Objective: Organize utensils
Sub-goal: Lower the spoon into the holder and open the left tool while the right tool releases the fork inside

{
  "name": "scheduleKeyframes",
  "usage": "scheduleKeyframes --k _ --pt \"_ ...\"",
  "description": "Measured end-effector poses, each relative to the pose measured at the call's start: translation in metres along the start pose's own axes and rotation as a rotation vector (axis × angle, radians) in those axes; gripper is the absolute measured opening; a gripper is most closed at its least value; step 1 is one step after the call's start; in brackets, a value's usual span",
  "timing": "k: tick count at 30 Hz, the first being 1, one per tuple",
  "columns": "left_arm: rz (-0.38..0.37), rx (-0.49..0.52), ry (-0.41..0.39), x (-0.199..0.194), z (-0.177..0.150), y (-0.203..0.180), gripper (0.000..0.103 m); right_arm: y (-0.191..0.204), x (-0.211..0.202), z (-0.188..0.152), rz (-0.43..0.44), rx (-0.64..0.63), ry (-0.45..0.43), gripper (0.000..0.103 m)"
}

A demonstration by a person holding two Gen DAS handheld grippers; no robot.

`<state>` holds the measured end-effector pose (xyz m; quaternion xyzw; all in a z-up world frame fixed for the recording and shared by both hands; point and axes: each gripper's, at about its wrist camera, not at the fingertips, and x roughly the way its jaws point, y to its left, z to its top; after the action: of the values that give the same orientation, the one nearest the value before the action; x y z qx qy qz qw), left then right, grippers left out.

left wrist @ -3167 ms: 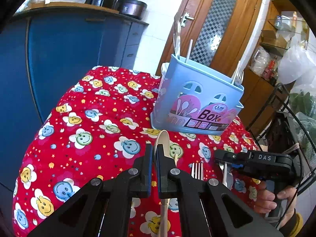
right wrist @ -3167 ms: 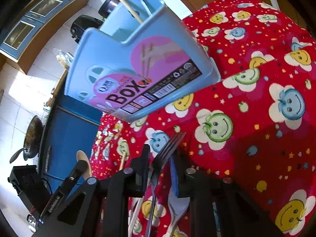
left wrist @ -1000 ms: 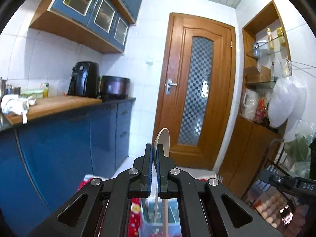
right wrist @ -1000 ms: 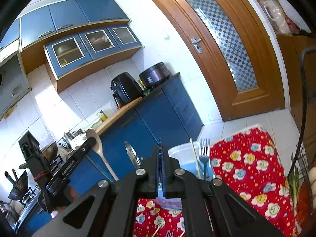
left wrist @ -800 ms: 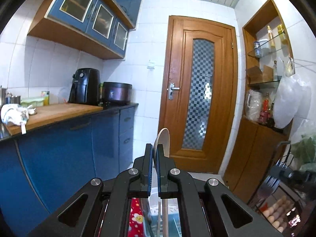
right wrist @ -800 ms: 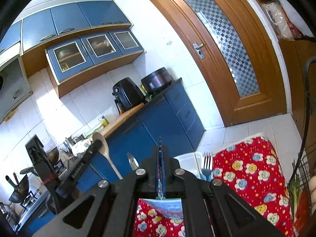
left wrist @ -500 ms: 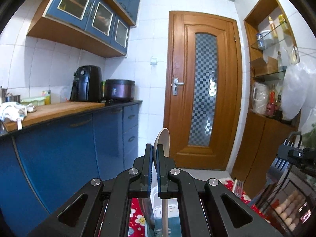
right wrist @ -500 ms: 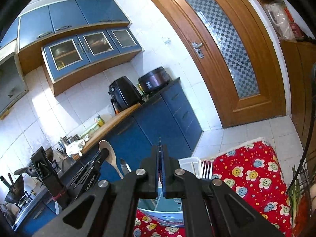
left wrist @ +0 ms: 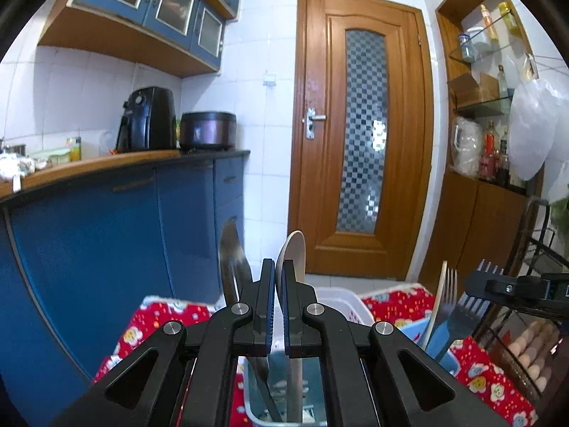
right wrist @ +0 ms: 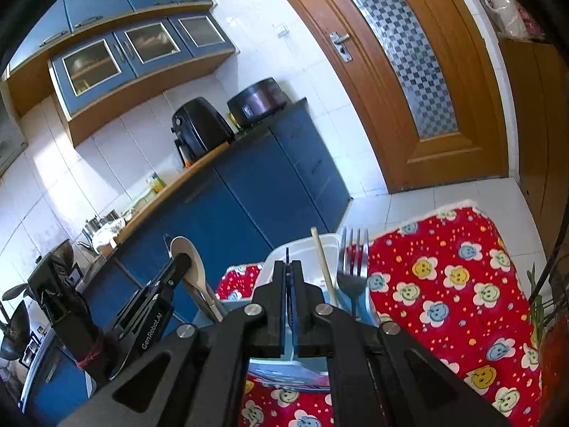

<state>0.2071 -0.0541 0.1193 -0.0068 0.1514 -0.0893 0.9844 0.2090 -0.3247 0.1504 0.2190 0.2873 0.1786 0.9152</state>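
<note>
The left claw is squeezed shut on a pale wooden spoon. The round end of the spoon sticks up above the fingers. Its long handle points down into the light blue plastic box, which sits right under the claw. I cannot tell if the handle touches the bottom of the box.

The right claw is over the same box, on the other side from the left claw. It is shut too. A thin dark metal fork is pinched in it, and the prongs poke up past the fingers.

A shiny metal knife stands up in the box, next to the wooden spoon. A second grey fork and a thin wooden stick stand up in the box on the right claw's side.

A white plastic basket sits just behind the box. Both are on a worktop covered with a red cloth with smiley flowers.

Behind the box, well apart from it, are dark blue cupboards. A black air fryer and a dark round cooker stand on top of them. A brown wooden door with a checked glass pane is farthest from the box.
</note>
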Motion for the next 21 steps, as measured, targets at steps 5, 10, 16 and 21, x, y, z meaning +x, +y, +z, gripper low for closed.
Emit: scheduleKeyframes --k 5,10,16,21 --pt "0.006 0.002 0.009 0.002 -0.011 0.001 0.003 0.002 0.001 -0.001 -0.011 -0.013 0.000 0.006" --pt "-0.006 -0.011 0.027 0.000 -0.011 0.000 0.004 0.005 0.002 0.002 0.010 0.002 0.006 0.009" --pt "-0.029 -0.045 0.057 -0.003 -0.008 0.006 0.018 0.011 -0.010 0.004 0.010 -0.031 -0.040 0.027" --pt "-0.041 -0.062 0.054 -0.012 -0.004 0.009 0.037 0.017 -0.023 0.005 0.006 -0.055 -0.078 0.031"
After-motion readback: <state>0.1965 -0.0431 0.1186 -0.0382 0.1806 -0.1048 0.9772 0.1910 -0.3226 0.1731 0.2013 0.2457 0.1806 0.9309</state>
